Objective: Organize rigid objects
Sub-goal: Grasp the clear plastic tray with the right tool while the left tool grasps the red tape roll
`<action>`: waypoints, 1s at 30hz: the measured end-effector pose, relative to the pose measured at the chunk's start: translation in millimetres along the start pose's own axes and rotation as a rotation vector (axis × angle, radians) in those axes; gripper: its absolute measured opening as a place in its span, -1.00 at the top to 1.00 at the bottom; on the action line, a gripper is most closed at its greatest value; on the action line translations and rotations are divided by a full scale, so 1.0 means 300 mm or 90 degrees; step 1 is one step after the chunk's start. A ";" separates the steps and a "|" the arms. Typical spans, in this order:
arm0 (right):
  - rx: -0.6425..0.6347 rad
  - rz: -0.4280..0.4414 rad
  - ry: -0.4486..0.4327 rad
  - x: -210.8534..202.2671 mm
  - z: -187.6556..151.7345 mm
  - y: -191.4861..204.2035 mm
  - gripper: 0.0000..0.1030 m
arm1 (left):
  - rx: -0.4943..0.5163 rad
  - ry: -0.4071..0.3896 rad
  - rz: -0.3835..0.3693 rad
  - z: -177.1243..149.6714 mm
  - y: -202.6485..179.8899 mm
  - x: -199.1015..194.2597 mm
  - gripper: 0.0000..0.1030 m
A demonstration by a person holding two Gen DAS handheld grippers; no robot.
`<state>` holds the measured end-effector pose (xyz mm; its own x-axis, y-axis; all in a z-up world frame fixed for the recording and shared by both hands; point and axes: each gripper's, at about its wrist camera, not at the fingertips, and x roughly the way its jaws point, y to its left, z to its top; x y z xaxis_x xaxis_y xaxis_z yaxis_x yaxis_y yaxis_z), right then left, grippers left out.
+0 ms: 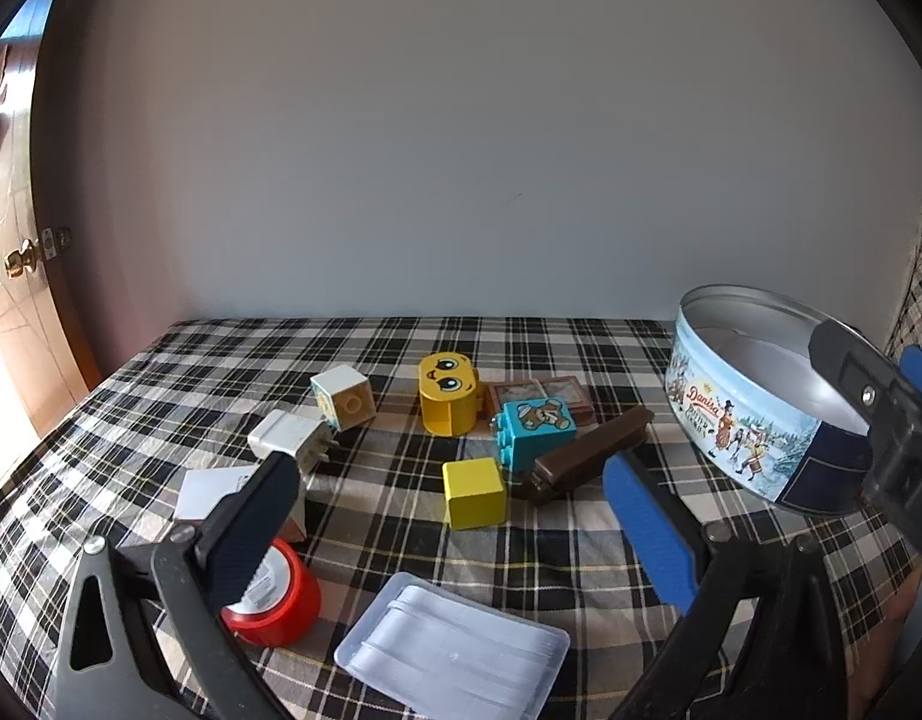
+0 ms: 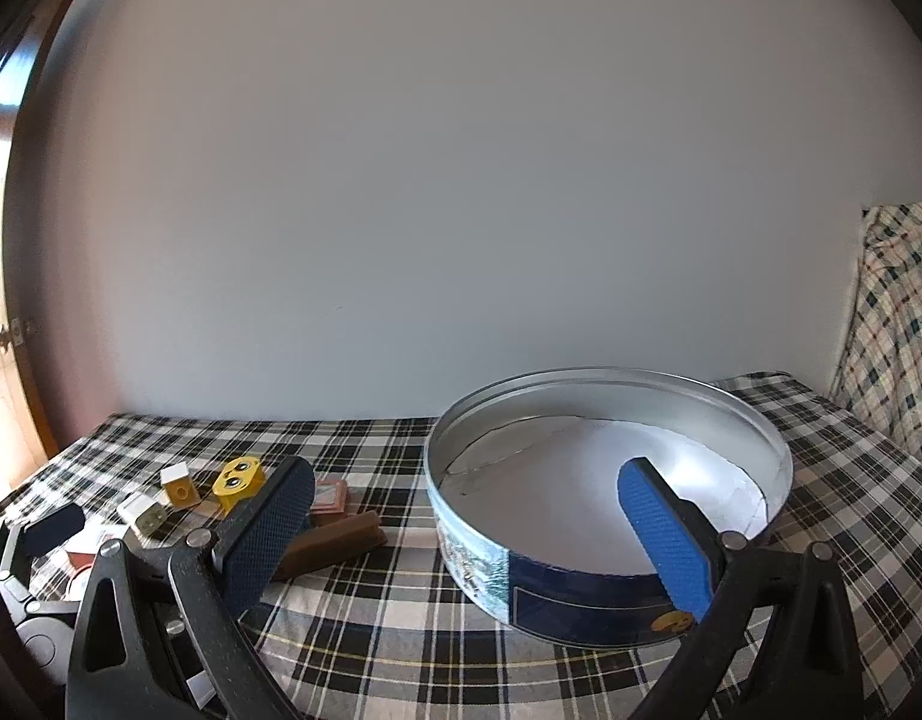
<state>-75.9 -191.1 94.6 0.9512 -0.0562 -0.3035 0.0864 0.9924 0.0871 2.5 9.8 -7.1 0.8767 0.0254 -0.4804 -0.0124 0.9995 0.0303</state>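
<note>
Toy blocks (image 1: 472, 492) scattered, cookie tin (image 2: 580, 594) empty

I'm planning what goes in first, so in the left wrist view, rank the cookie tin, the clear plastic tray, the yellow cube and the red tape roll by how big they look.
1. cookie tin
2. clear plastic tray, though it lies nearer the camera, so this is unsure
3. red tape roll and yellow cube look alike; the roll is nearer and partly hidden, so no ranking.
</note>
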 end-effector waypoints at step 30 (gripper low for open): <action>-0.333 0.390 0.265 0.083 -0.211 0.508 -0.99 | -0.084 0.124 0.075 -0.132 0.566 -0.107 -0.99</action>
<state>-57.8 -34.4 40.3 0.5931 0.4408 -0.6737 -0.6420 0.7639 -0.0654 -46.8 179.6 -21.4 0.7562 0.1320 -0.6409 -0.1828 0.9831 -0.0132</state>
